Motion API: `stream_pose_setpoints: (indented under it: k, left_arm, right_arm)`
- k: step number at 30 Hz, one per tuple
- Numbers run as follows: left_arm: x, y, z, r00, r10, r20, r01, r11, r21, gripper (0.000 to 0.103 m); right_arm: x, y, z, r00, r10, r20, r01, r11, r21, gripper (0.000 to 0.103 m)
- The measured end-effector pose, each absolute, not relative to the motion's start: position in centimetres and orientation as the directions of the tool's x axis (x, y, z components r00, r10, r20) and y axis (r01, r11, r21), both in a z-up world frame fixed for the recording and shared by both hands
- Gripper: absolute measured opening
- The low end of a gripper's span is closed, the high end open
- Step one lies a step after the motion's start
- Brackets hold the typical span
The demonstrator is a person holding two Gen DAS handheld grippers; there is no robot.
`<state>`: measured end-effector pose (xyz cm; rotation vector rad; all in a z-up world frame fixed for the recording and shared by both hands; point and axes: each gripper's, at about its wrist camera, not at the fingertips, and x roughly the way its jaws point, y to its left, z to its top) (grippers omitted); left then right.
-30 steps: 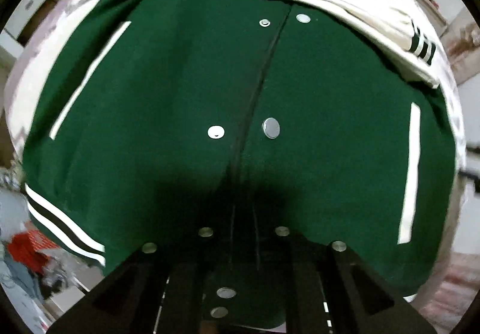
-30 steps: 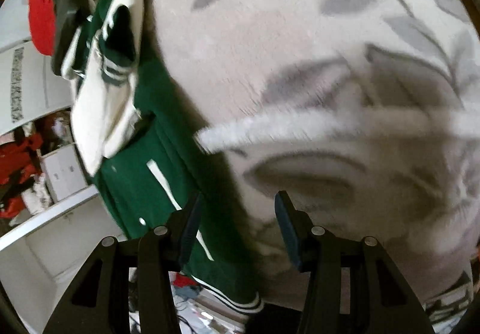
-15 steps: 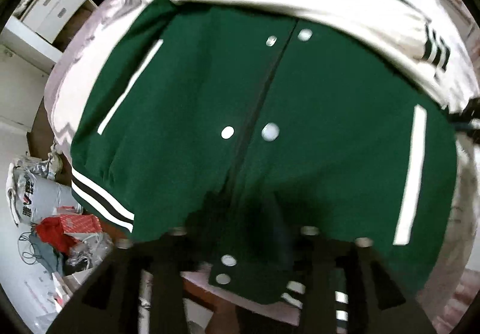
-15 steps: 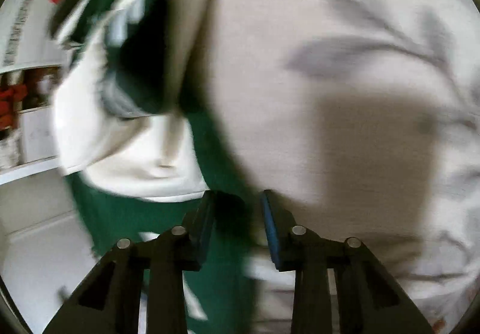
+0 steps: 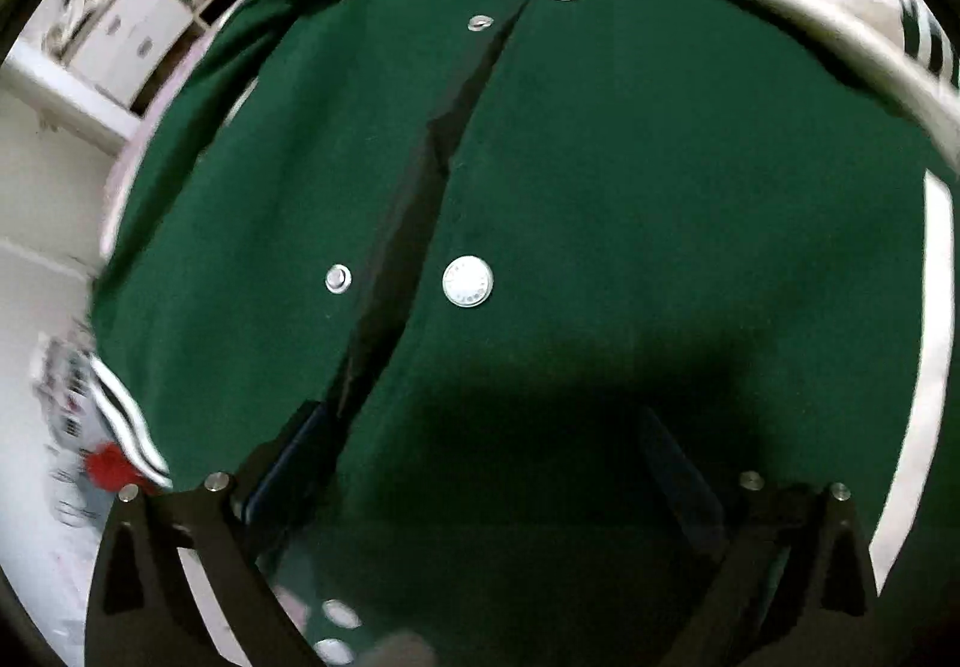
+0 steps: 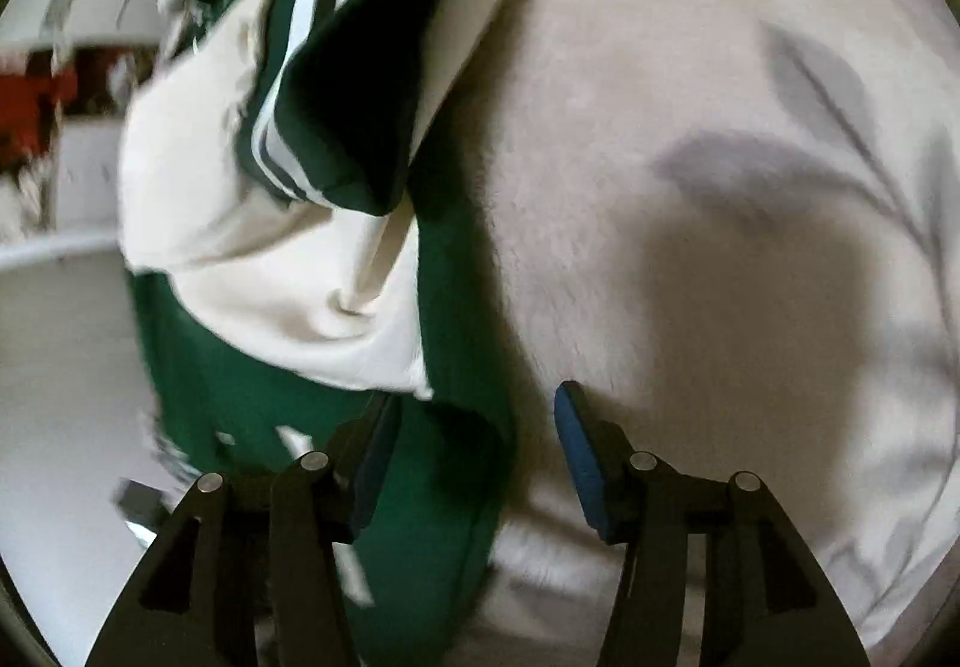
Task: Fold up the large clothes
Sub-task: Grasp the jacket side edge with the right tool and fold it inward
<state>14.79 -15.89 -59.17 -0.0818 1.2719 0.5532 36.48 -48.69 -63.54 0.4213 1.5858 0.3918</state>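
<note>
Both grippers' fingers are now spreading wide, holding nothing, over the jacket [image 5: 600, 175]; sleeves are lying folded in, body fold remaining

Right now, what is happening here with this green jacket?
A person with two handheld grippers is folding a green varsity jacket on a leaf-patterned blanket. The cream sleeves are already folded across the body. The left gripper is open above the front near the hem. The right gripper is open at the jacket's side edge, holding nothing yet.
</note>
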Motion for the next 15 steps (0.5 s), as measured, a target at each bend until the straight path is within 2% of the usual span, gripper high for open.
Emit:
stream_pose_setpoints:
  k: [2,4,7,8,11,15]
  left_arm:
    - [14.3,-14.3,-59.5,0.220,0.257,-0.941,-0.469,0.874,0.129,0.103]
    - [14.1,-13.4,-59.3,0.242,0.216,-0.946,-0.477,0.875,0.078,0.103]
    - [14.3,-13.2,-59.0,0.218,0.228,-0.949,-0.474,0.875,0.102,0.103]
    - [14.5,-13.0,-59.0,0.203,0.236,-0.950,-0.478,0.871,0.114,0.103]
    - [14.9,-12.8,-58.8,0.164,0.253,-0.953,-0.491,0.859,0.144,0.103]
    - [15.3,-13.2,-58.7,0.137,0.267,-0.954,-0.515,0.842,0.162,0.103]
  right_arm:
    - [36.4,-48.4,-63.6,-0.019,0.399,-0.917,-0.020,0.917,0.399,0.035]
    - [36.3,-49.0,-63.7,-0.015,0.413,-0.910,0.019,0.910,0.413,0.035]
    - [35.6,-49.9,-62.7,-0.030,0.429,-0.903,0.036,0.903,0.428,0.035]
    - [35.3,-51.2,-62.3,-0.029,0.448,-0.894,0.063,0.893,0.445,0.038]
    - [35.7,-54.4,-61.7,0.018,0.589,-0.808,0.225,0.785,0.577,0.038]
    - [36.0,-56.8,-62.7,0.039,0.651,-0.758,0.348,0.703,0.621,0.038]
